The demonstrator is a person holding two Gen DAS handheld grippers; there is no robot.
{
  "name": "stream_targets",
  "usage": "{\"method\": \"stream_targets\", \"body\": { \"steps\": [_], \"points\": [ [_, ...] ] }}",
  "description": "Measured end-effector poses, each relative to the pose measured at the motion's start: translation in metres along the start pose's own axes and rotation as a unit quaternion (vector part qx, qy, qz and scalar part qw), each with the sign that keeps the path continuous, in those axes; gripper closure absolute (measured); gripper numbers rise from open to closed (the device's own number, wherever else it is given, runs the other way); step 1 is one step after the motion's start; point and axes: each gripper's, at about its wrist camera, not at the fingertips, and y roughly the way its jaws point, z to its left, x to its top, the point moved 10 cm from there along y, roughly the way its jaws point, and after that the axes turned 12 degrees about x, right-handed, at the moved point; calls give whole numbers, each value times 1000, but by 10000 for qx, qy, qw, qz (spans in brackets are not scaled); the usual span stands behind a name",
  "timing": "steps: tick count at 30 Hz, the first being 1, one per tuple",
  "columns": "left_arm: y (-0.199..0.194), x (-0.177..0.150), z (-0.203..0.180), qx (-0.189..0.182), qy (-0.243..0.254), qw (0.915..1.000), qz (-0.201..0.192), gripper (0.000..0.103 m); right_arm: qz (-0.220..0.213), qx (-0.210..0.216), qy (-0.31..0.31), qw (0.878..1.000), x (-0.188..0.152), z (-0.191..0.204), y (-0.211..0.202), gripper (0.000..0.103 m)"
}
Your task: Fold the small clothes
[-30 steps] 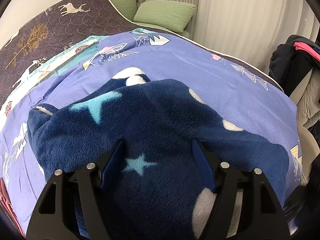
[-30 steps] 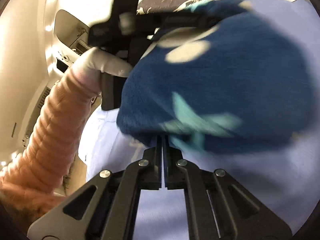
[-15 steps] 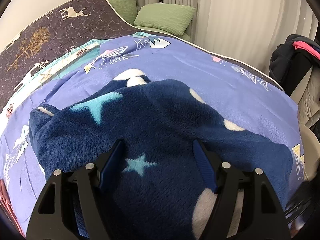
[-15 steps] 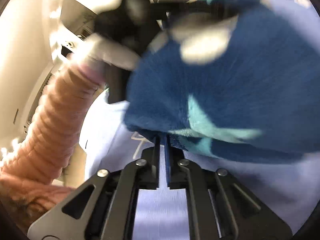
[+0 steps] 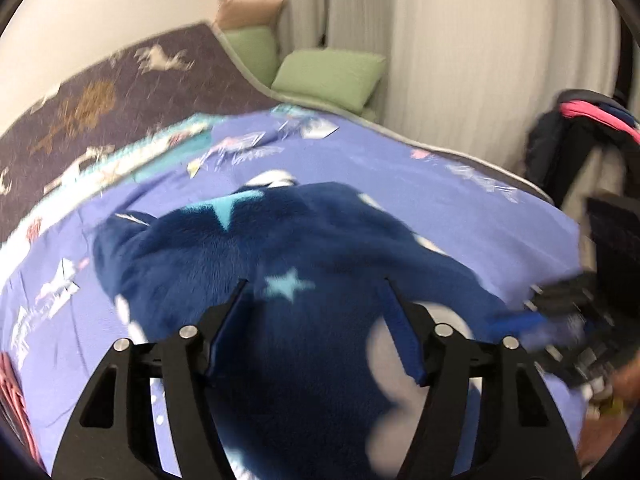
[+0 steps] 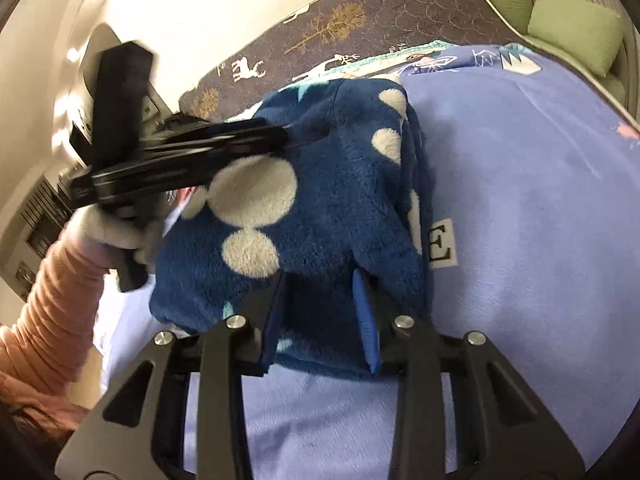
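A folded navy fleece garment [image 5: 304, 264] with white dots and light-blue stars lies on the purple bedspread [image 5: 460, 216]. My left gripper [image 5: 316, 284] is open, hovering just over the garment's near part. In the right wrist view the same garment [image 6: 320, 208] lies folded with a white label at its right edge. My right gripper [image 6: 320, 276] is open, its jaws straddling the garment's near edge. The left gripper [image 6: 192, 160] also shows there, blurred, over the garment's far left side.
A dark deer-print mat [image 5: 120, 92] and green pillows [image 5: 332, 76] lie at the bed's far end. Dark clothes [image 5: 580, 132] hang over a chair at the right. White curtains [image 5: 460, 60] stand behind. The person's pink-sleeved arm [image 6: 60, 300] is at the left.
My right gripper has opened and let go of the garment's corner, which now lies folded over. My left gripper has lifted and drawn back from the garment, still open.
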Motion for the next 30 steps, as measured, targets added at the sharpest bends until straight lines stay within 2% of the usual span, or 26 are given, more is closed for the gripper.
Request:
{"method": "stream_targets", "body": {
  "steps": [1, 3, 5, 6, 8, 10, 13, 14, 17, 20, 21, 23, 26, 29, 30],
  "points": [
    [-14, -6, -3, -95, 107, 9999, -69, 39, 27, -38, -66, 10000, -11, 4, 11, 70],
    [-22, -23, -7, -110, 389, 9992, 47, 40, 53, -72, -85, 9999, -14, 3, 13, 70],
    [-14, -46, -11, 216, 824, 9962, 168, 40, 78, -54, -101, 9999, -14, -5, 10, 70],
    [-10, -53, -12, 297, 878, 9955, 180, 40, 91, -66, -128, 9999, -19, -14, 4, 70],
    [-4, -53, -11, 223, 683, 9970, 297, 41, 125, -252, -262, 9993, -24, -14, 3, 69],
    [-1, -52, -13, 189, 738, 9965, 337, 41, 126, -342, -277, 9990, -21, -18, 3, 68],
    [1, -52, -11, 55, 659, 9971, 386, 41, 36, -178, -157, 9997, -16, -10, -2, 48],
    [0, -53, -10, 37, 646, 9972, 386, 41, -38, -81, -195, 9998, -14, -3, -3, 41],
    [-1, -53, -10, 56, 584, 9977, 351, 41, -418, -377, -384, 9977, -2, 5, -16, 39],
    [-2, -51, -10, 174, 544, 9979, 290, 41, -1352, -652, -521, 9873, 28, 9, -43, 39],
    [-1, -51, -10, 189, 534, 9980, 278, 40, -1504, -748, -475, 9846, 39, 9, -49, 41],
    [-2, -51, -10, 201, 493, 9983, 253, 40, -1399, -771, -391, 9864, 54, 9, -48, 48],
    [-2, -51, -11, 196, 445, 9986, 219, 40, -1056, -843, -542, 9894, 67, 11, -29, 50],
    [-4, -52, -11, 201, 406, 9988, 182, 40, -690, -759, -451, 9937, 63, 3, -3, 50],
    [-4, -52, -11, 202, 398, 9989, 166, 40, -420, -816, -291, 9954, 54, -9, 12, 50]
  ]
}}
